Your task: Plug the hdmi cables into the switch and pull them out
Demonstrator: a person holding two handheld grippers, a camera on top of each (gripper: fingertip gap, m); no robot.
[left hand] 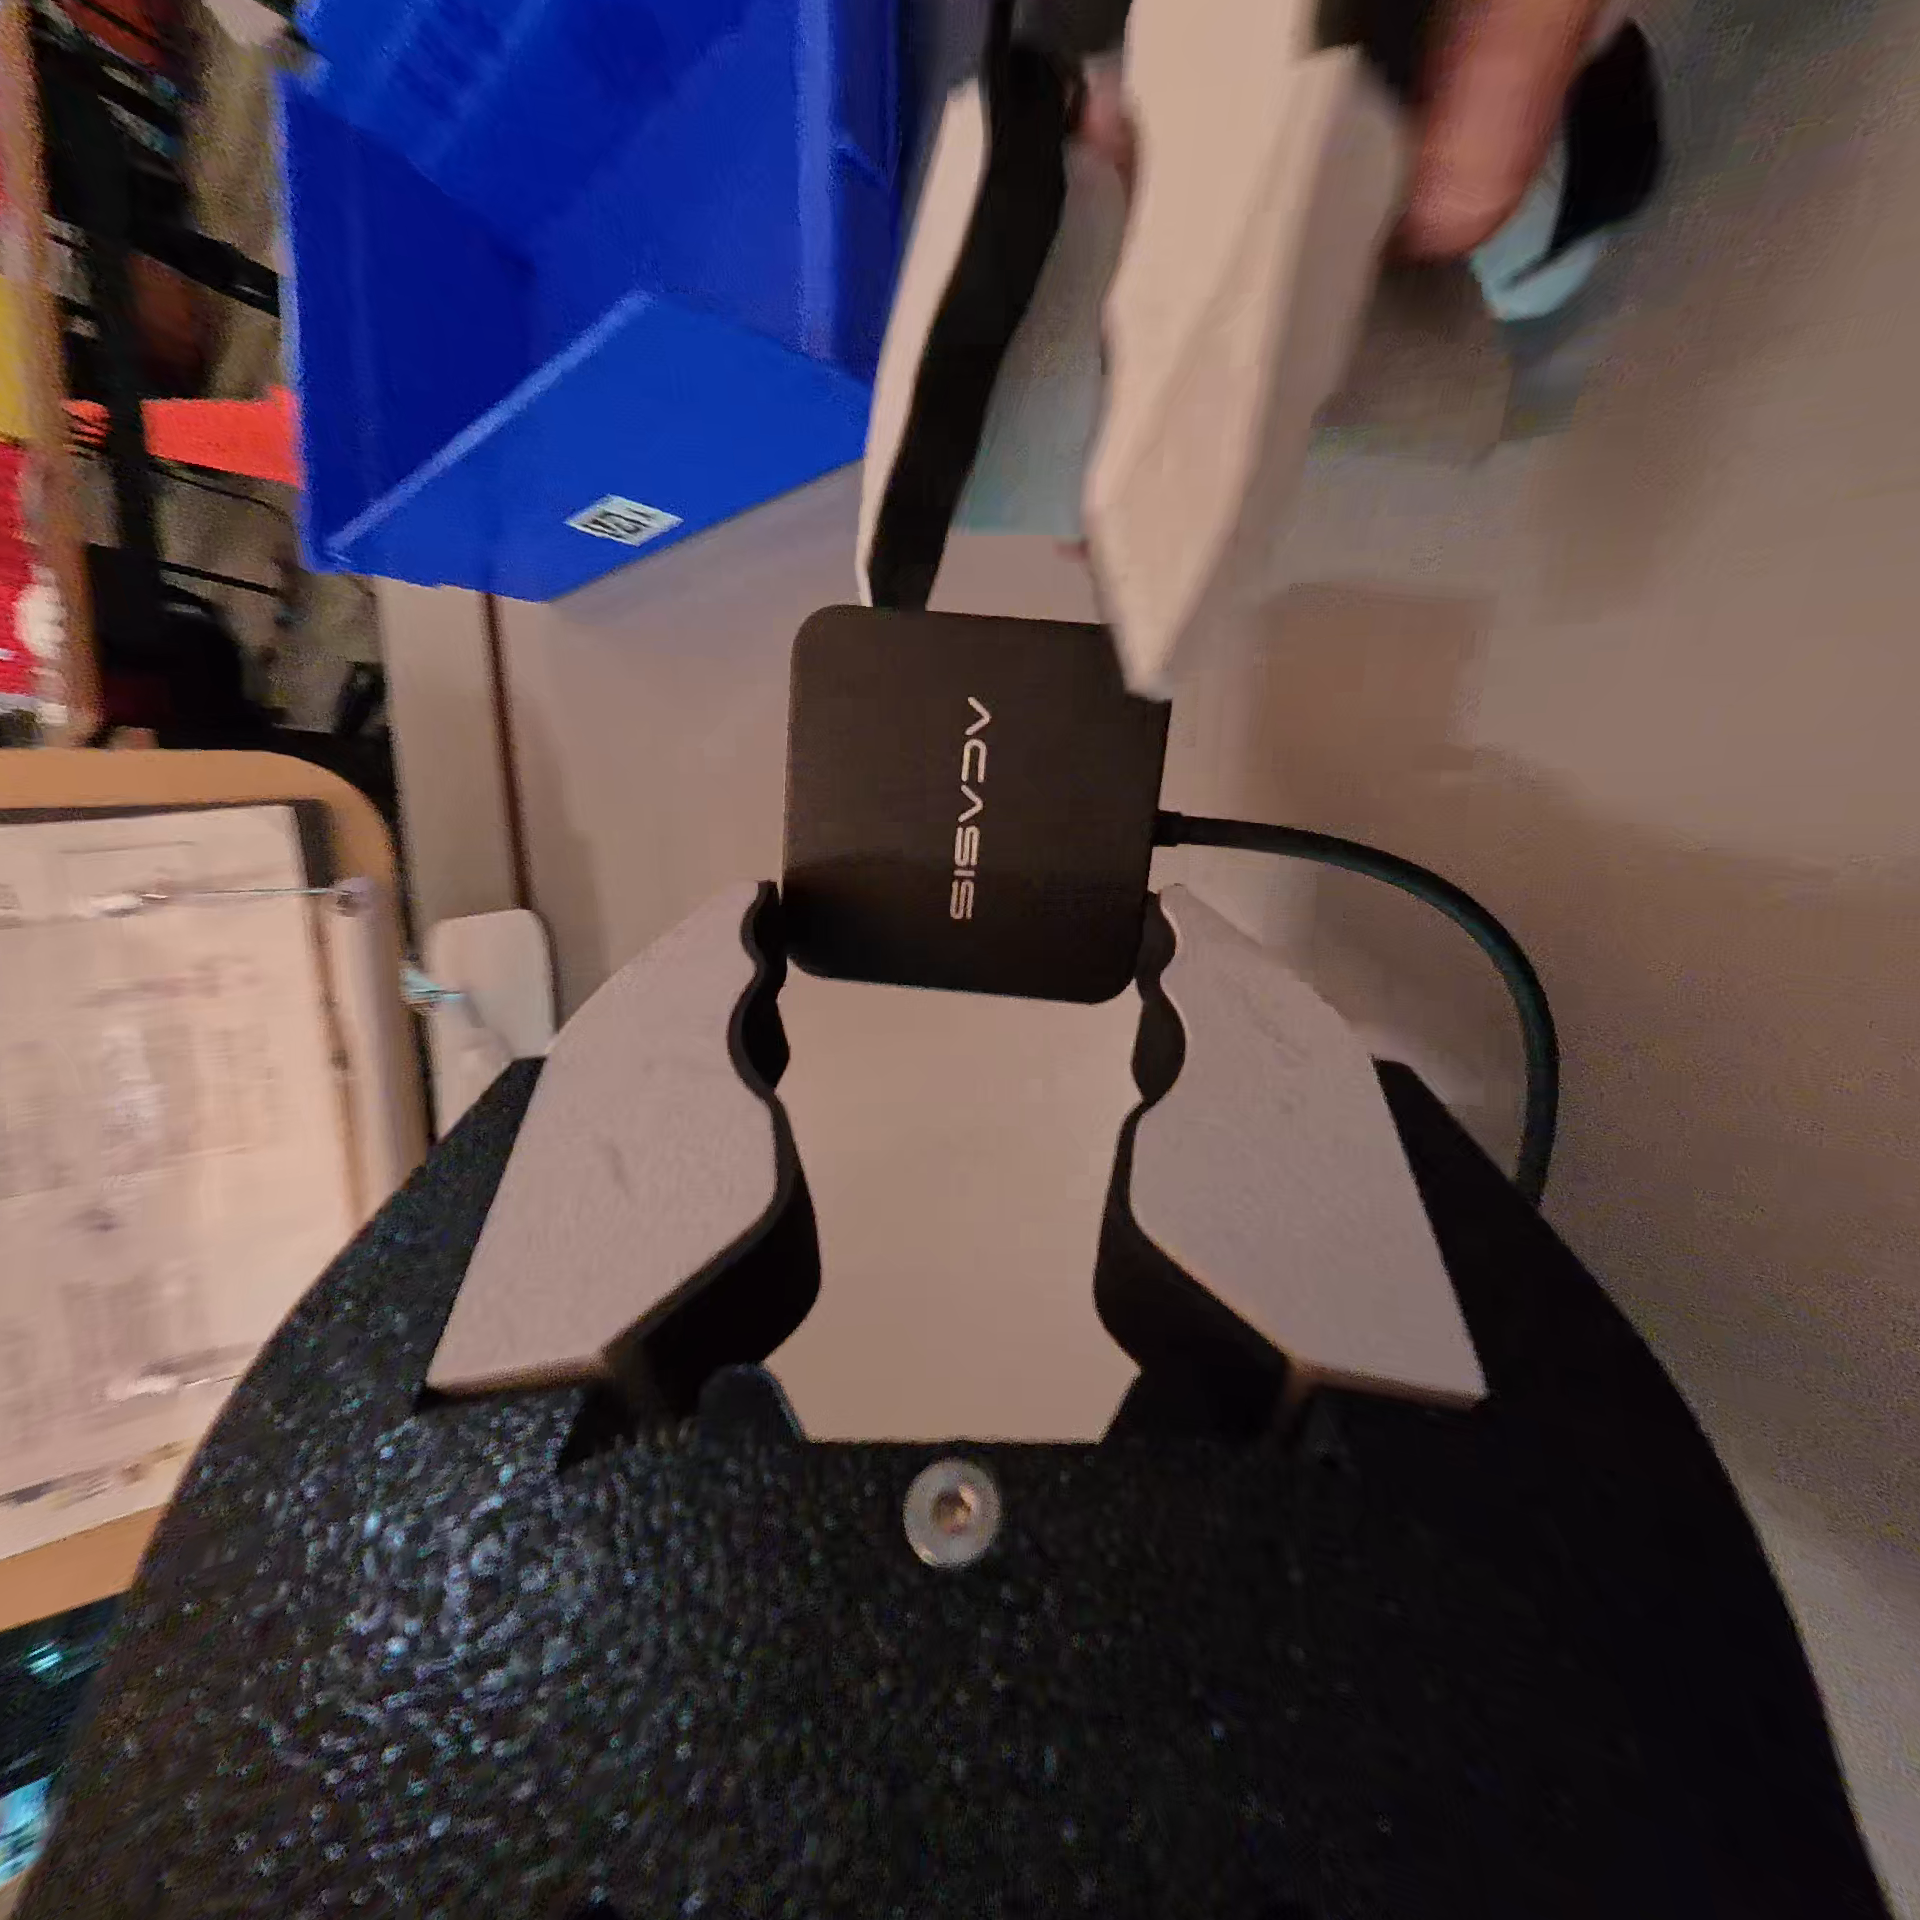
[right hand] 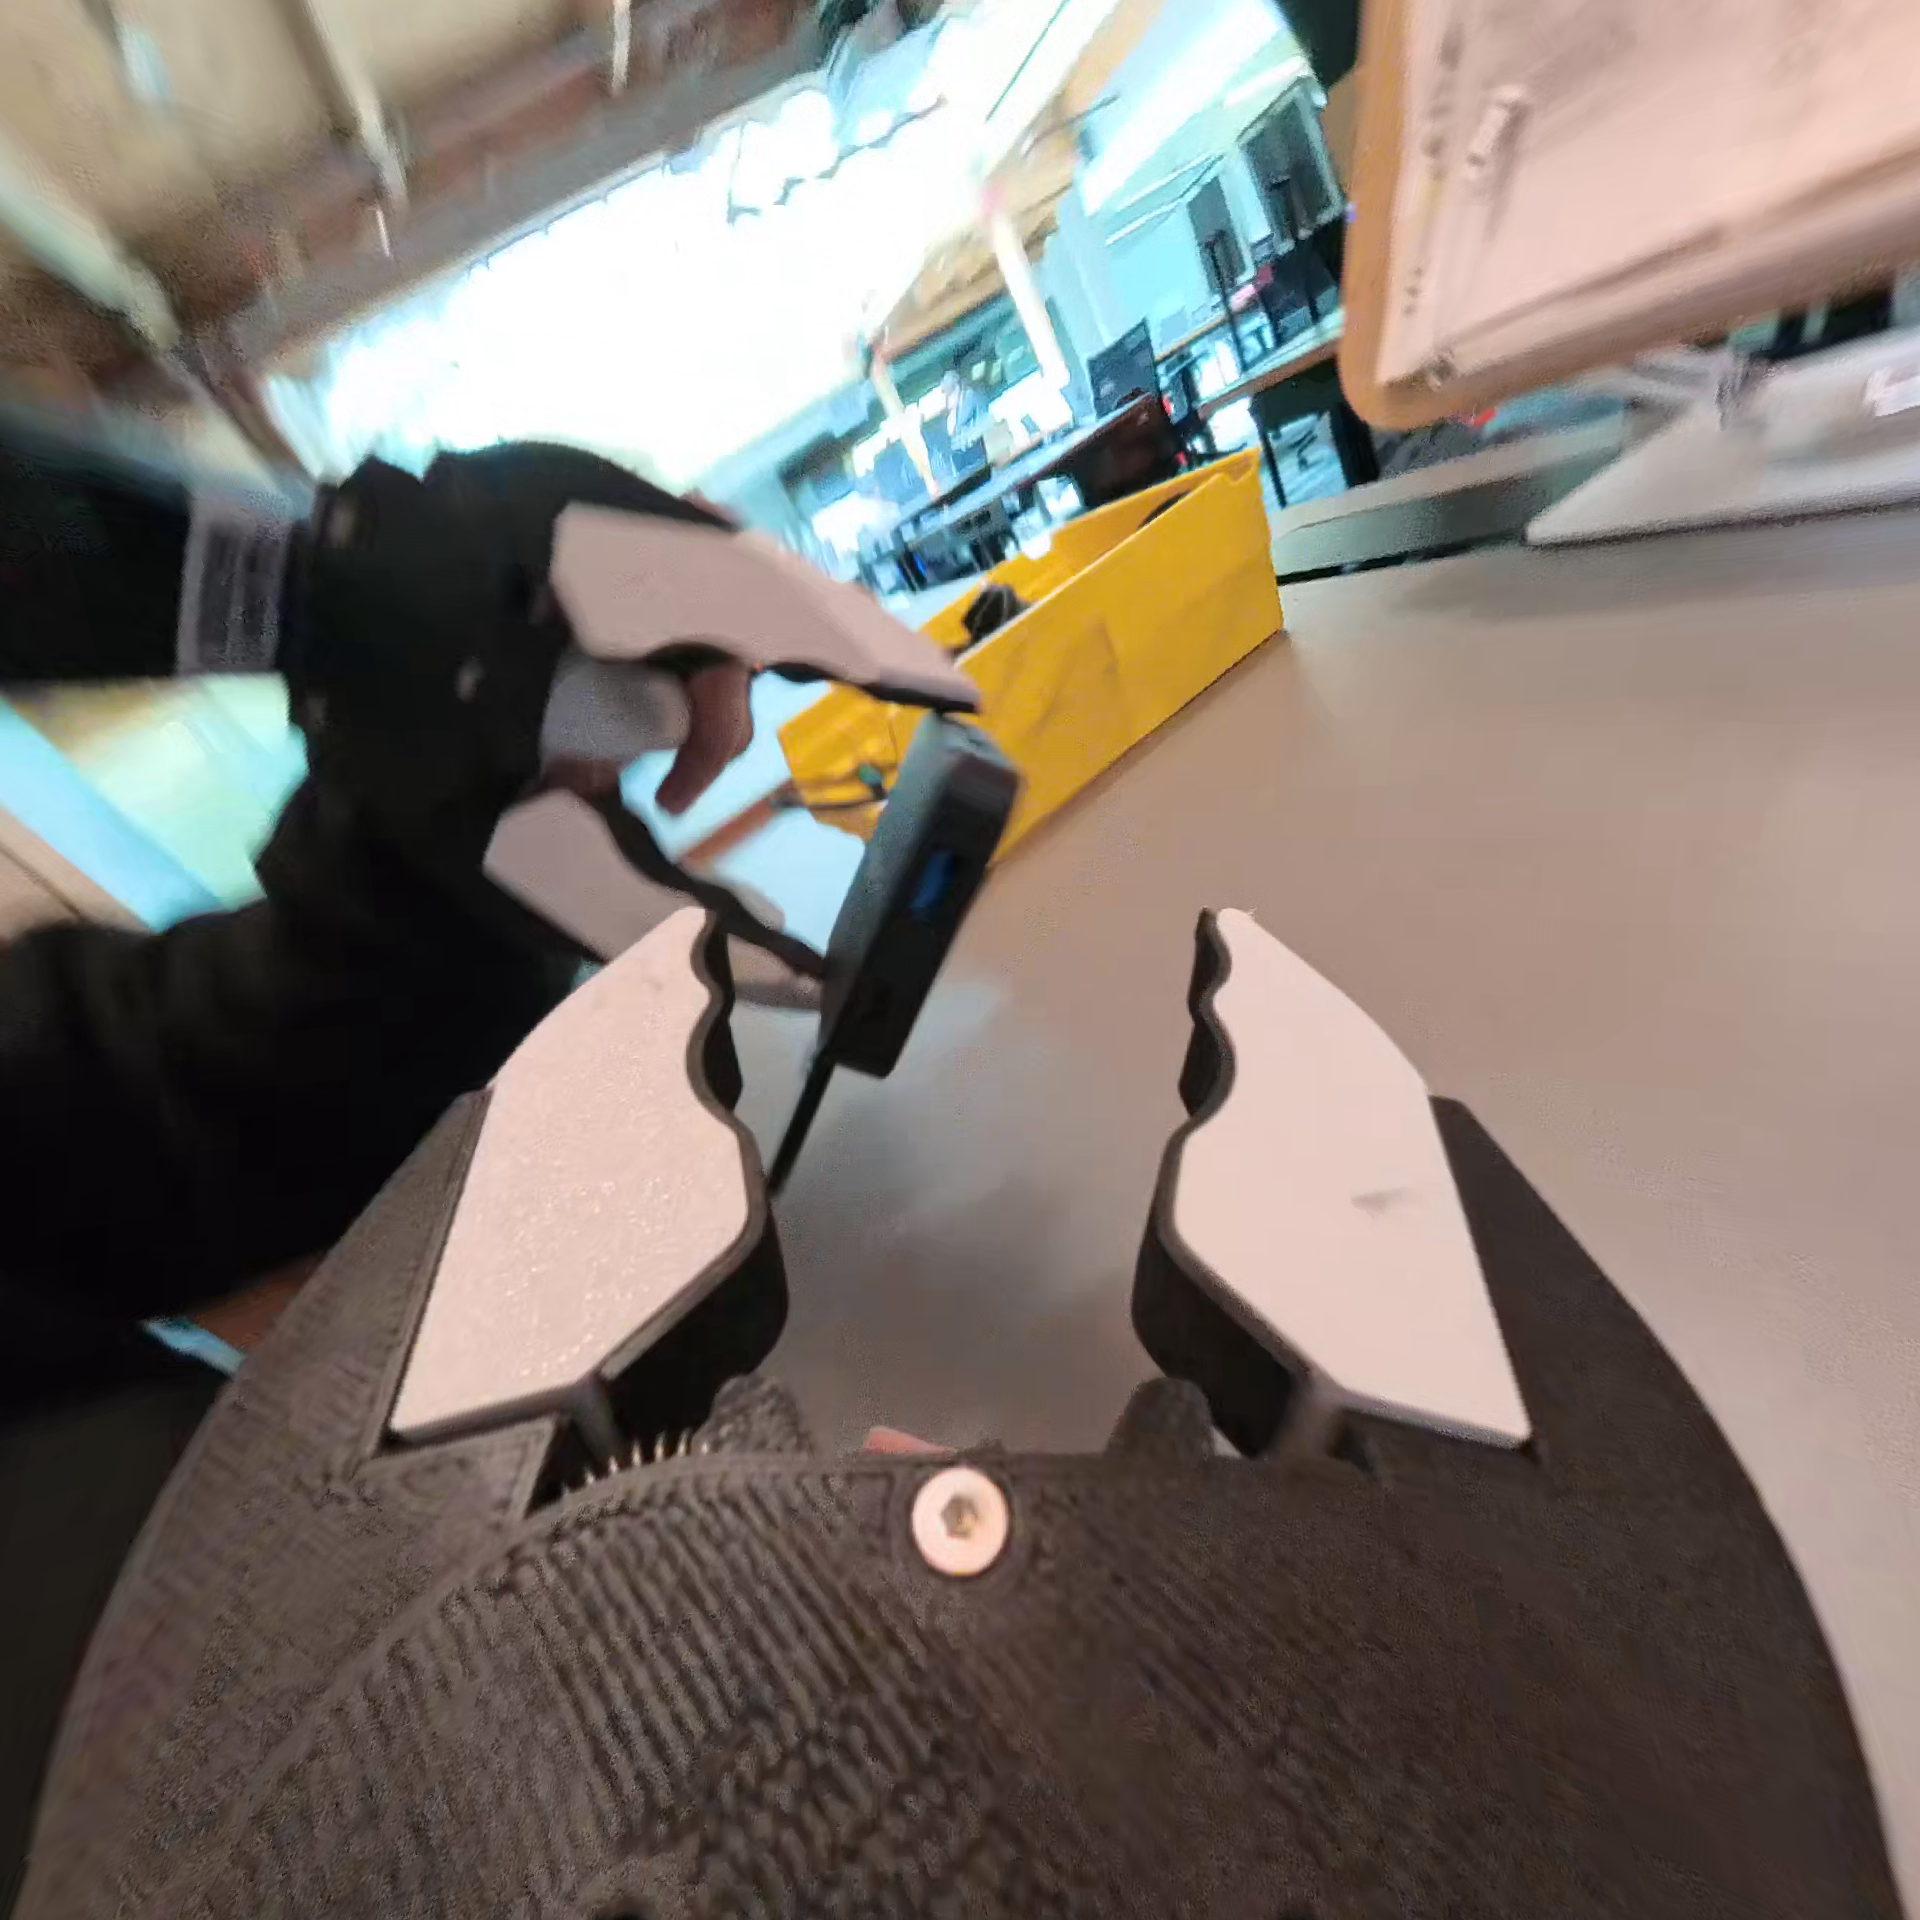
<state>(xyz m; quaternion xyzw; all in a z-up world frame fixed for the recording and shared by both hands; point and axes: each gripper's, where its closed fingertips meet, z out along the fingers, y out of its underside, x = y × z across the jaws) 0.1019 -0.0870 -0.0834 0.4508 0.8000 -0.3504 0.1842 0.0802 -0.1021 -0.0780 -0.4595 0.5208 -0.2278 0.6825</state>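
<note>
The black square switch (left hand: 971,800) is clamped by its near edge between the fingertips of my left gripper (left hand: 961,920), which is shut on it. A black cable (left hand: 1455,904) leaves its right side and loops back. My right gripper (left hand: 1013,623) comes in from above at the switch's far edge. In the right wrist view my right gripper (right hand: 956,935) is open and empty. The switch (right hand: 914,894) hangs tilted above the table, ahead of its left fingertip, held by the left gripper (right hand: 894,831), with the cable (right hand: 800,1122) trailing down.
A yellow bin (right hand: 1122,644) with dark items stands on the grey table (right hand: 1507,883) behind the switch. A blue bin (left hand: 582,312) is at the upper left. A board with papers (left hand: 156,1091) stands at the left. A person's hand (left hand: 1486,135) holds the right gripper.
</note>
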